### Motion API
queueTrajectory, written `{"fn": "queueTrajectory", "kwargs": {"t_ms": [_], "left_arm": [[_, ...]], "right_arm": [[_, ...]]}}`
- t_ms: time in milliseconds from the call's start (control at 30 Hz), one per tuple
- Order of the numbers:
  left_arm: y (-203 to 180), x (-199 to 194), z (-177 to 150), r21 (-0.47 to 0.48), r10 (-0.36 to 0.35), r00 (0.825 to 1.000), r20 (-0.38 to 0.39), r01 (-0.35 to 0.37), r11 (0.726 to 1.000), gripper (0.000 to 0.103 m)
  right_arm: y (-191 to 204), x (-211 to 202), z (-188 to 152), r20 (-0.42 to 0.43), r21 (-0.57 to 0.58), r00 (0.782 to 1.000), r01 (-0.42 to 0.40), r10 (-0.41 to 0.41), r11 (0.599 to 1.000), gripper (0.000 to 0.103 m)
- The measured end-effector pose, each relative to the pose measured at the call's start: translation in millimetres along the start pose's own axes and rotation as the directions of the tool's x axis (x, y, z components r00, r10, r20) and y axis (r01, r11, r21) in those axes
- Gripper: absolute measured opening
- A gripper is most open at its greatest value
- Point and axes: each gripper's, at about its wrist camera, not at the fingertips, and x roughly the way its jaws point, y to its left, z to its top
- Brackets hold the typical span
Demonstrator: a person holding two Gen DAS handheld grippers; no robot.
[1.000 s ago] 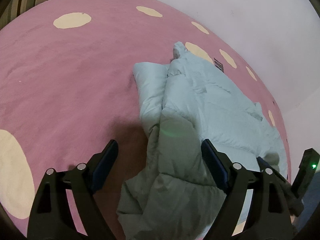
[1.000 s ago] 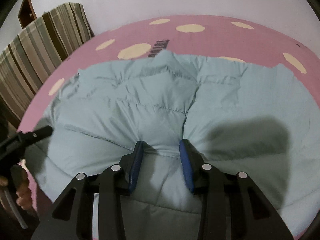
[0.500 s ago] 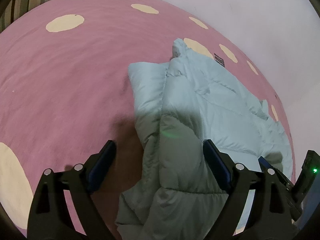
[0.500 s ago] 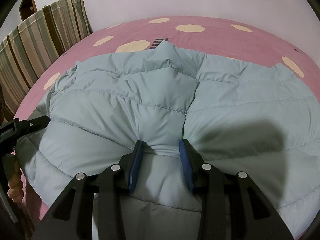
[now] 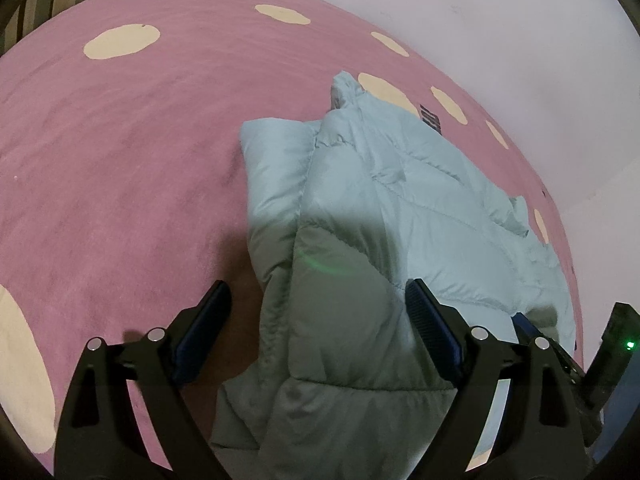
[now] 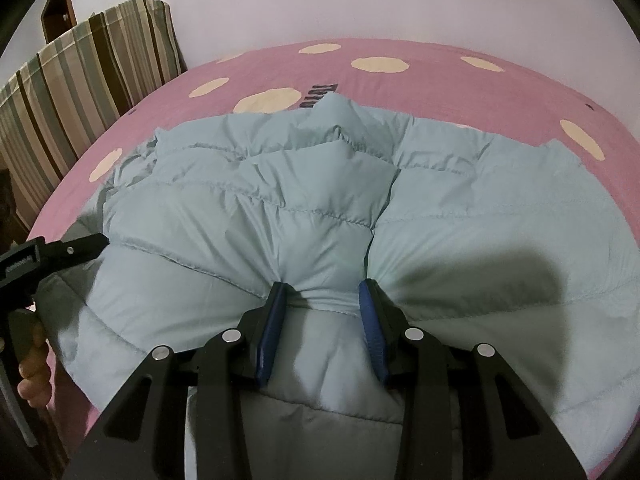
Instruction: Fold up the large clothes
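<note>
Pale blue puffer jacket spread across a bed covered with a pink sheet dotted with cream spots. Right gripper clamped on a bunched fold of the quilted fabric near the jacket's near edge, blue pads pressing the puffed cloth in from both sides — grip unchanged from a second earlier. Left gripper held over the jacket's side edge with jaws spread wide; the right-hand pad seen against the padded fabric, the left-hand pad over bare pink sheet, well clear of the cloth, so nothing pinched. Opening of those jaws hardly different from a second before.

Compared with the earlier frames: jacket flatter and broader in the right wrist view, its far edge drawn out towards the printed lettering on the sheet, and its left side pulled smoother. In the left wrist view, the folded side panel seen a little further left and the lower hem hanging lower between the jaws.

Striped pillows propped at the bed's far left corner against a white wall. Part of a hand on the left gripper's handle visible at the left edge of the right wrist view — fingers wrapped round the grip.
</note>
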Motion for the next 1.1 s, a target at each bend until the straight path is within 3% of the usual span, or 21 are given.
{"fn": "queueTrajectory", "kwargs": {"t_ms": [633, 1000, 1100], "left_arm": [[2, -5, 4, 0.009, 0.037, 0.999, -0.001, -0.037, 0.999, 0.089], [7, 12, 17, 0.020, 0.012, 0.999, -0.047, -0.011, 1.000, 0.090], [6, 17, 18, 0.024, -0.033, 0.997, -0.063, 0.034, 0.999, 0.073]], "right_arm": [[4, -13, -1, 0.019, -0.028, 0.999, 0.027, -0.027, 0.999, 0.040], [8, -11, -2, 0.020, -0.047, 0.999, 0.049, -0.048, 0.998, 0.040], [7, -11, -2, 0.018, -0.046, 0.999, 0.049, -0.048, 0.998, 0.040]]}}
